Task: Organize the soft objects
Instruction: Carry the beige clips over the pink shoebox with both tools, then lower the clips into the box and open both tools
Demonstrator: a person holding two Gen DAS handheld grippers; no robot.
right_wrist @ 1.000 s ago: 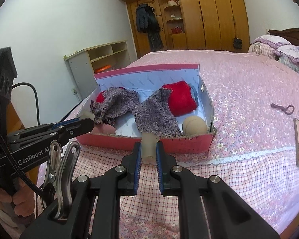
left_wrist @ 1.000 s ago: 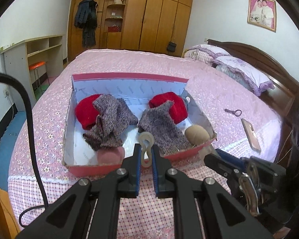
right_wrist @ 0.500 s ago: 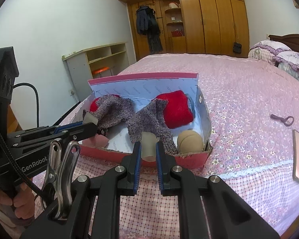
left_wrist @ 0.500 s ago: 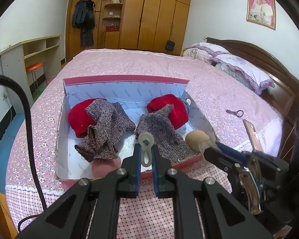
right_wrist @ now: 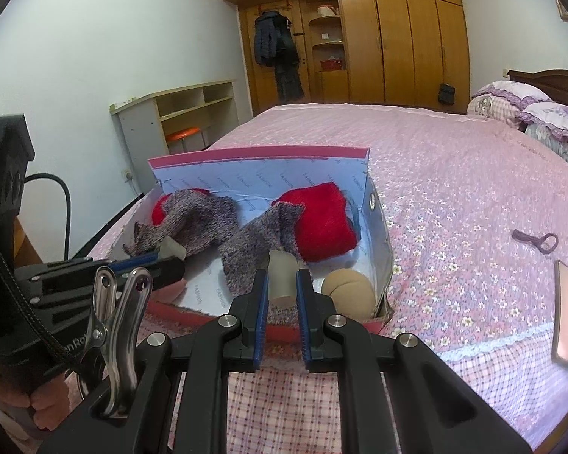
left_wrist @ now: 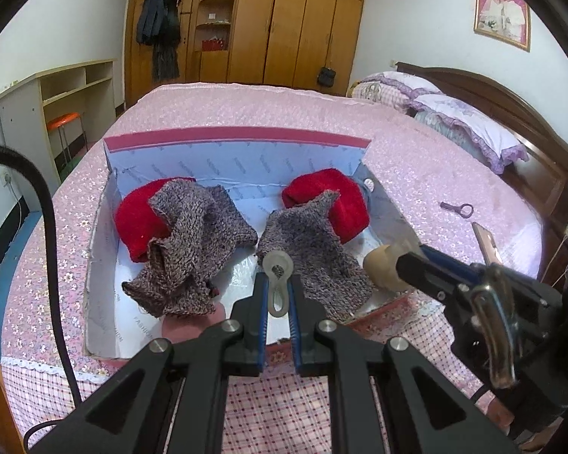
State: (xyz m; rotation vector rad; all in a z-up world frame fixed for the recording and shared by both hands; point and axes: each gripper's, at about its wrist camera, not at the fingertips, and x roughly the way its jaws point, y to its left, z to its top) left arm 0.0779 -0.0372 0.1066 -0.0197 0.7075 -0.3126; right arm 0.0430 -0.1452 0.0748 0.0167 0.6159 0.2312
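Two grey knit pieces, two red knit pieces, one box, two pillows

Even, soft indoor light; shadows faint. Strong fisheye bending and dark vignetting at the corners. Focus sharp, slight softness at edges.

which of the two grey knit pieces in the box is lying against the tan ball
The right-hand grey knit piece: its lower edge reaches the tan ball at the box's near right corner. The left grey knit piece lies bunched over the left red item, away from the ball.
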